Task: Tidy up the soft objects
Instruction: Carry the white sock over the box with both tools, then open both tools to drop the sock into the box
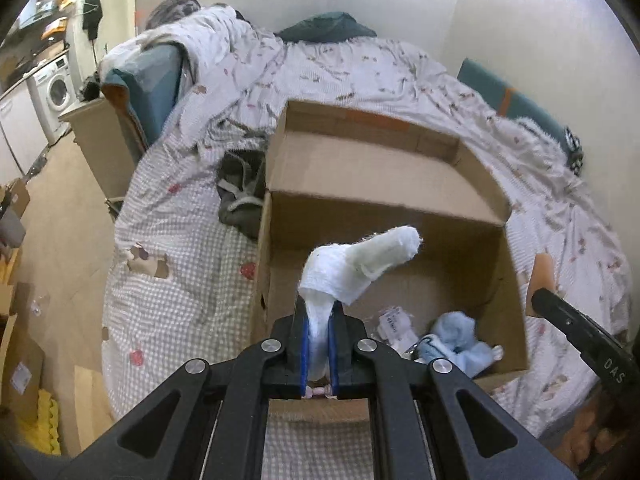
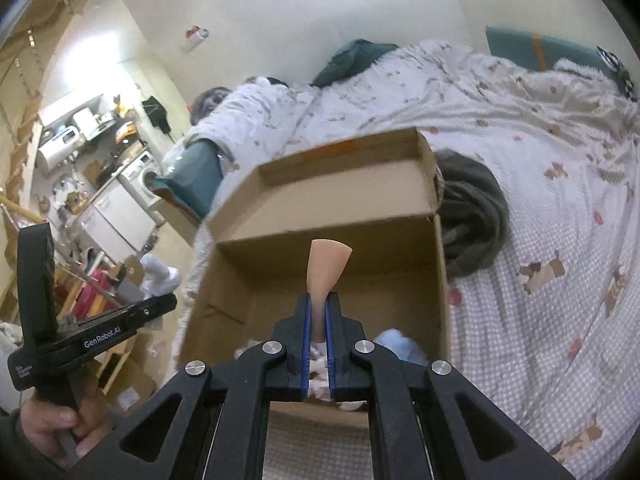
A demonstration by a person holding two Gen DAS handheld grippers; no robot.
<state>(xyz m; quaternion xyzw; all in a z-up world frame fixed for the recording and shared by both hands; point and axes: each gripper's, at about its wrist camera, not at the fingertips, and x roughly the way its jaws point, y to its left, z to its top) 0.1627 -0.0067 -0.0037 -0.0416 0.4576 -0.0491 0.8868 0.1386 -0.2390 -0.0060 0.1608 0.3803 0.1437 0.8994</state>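
An open cardboard box (image 1: 384,184) stands on the bed; it also shows in the right wrist view (image 2: 332,200). My left gripper (image 1: 319,312) is shut on a white sock (image 1: 360,264) and holds it above the box. My right gripper (image 2: 319,304) is shut on a beige piece of soft fabric (image 2: 326,264), also above the box. A light blue soft item (image 1: 456,340) and other small items lie on the box floor. In the right wrist view the left gripper (image 2: 100,328) with the white sock (image 2: 160,276) shows at the left.
The bed has a checked patterned cover (image 1: 180,248). A dark grey garment (image 1: 240,192) lies beside the box, also in the right wrist view (image 2: 472,216). Teal pillows (image 1: 324,26) lie by the wall. Boxes and clutter cover the floor (image 1: 24,320) at left.
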